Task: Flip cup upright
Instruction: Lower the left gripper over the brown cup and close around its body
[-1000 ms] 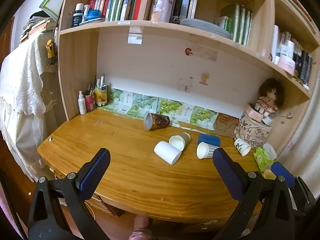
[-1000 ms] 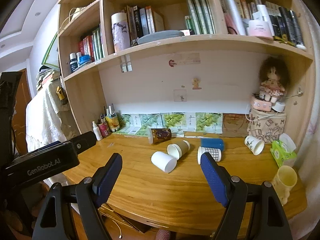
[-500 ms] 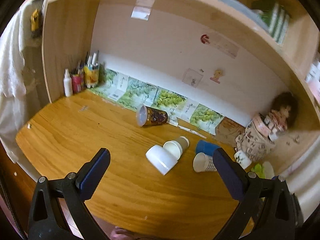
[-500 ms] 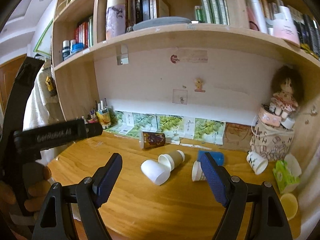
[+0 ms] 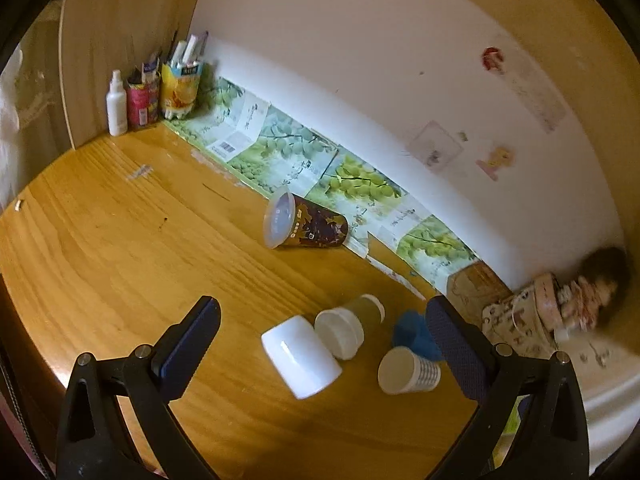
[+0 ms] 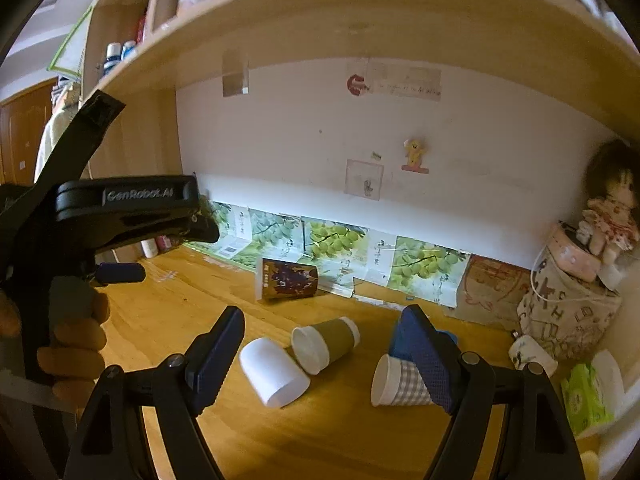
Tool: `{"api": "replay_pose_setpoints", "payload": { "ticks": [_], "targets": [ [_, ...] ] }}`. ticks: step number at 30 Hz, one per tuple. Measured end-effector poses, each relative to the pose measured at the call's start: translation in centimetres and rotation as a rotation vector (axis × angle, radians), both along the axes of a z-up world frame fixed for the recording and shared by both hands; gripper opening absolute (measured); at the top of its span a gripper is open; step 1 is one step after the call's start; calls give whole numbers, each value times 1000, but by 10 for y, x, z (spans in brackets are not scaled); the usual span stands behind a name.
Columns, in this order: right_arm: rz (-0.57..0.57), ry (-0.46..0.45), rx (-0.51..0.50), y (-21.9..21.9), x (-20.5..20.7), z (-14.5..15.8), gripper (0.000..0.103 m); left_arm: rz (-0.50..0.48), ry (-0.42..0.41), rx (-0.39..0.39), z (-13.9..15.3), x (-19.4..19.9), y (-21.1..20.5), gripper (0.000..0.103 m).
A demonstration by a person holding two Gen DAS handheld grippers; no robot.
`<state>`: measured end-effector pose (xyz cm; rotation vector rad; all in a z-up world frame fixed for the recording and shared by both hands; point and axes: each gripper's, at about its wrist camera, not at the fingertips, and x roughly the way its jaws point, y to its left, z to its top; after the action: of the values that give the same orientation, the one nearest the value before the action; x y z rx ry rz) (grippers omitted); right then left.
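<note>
Several cups lie on their sides on the wooden desk (image 5: 100, 248): a white cup (image 5: 301, 357) (image 6: 274, 372), an olive cup with white rim (image 5: 349, 326) (image 6: 325, 343), a checked paper cup (image 5: 409, 370) (image 6: 396, 380), a blue cup (image 5: 412, 334) partly hidden behind the fingers, and a brown printed cup (image 5: 306, 226) (image 6: 288, 278) near the wall. My left gripper (image 5: 320, 344) is open above the white and olive cups. My right gripper (image 6: 320, 356) is open, also over those cups. The left gripper's body (image 6: 120, 208) shows at the left of the right wrist view.
A spray bottle (image 5: 117, 104) and pen holders (image 5: 180, 86) stand in the back left corner. A patterned bag with a doll (image 6: 572, 300) sits at the right, with a small cup (image 6: 530, 354) and green tissue pack (image 6: 588, 396) beside it. A shelf (image 6: 360, 12) overhangs the desk.
Both grippers have moved forward and lower toward the cups on the desk; the cups look larger. Both stay open. No cup has moved.
</note>
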<state>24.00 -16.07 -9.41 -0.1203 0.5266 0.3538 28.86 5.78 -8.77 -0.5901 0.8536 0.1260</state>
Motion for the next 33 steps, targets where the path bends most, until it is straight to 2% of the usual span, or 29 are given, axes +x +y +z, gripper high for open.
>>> {"api": "replay_pose_setpoints", "payload": {
  "ticks": [4, 8, 13, 18, 26, 33],
  "targets": [
    [-6, 17, -14, -2, 25, -9, 81, 21, 43, -44, -16, 35, 5, 102],
    [-31, 42, -24, -7, 51, -16, 81, 48, 75, -132, -32, 69, 11, 102],
    [-61, 72, -22, -14, 83, -25, 81, 80, 118, -204, -49, 106, 13, 102],
    [-74, 99, -9, -14, 110, -33, 81, 149, 174, -244, -71, 140, 20, 102],
    [-68, 136, 18, -9, 146, -47, 81, 256, 258, -301, -107, 177, 33, 102],
    [-85, 158, 37, -11, 163, -51, 81, 319, 352, -374, -140, 197, 41, 102]
  ]
}}
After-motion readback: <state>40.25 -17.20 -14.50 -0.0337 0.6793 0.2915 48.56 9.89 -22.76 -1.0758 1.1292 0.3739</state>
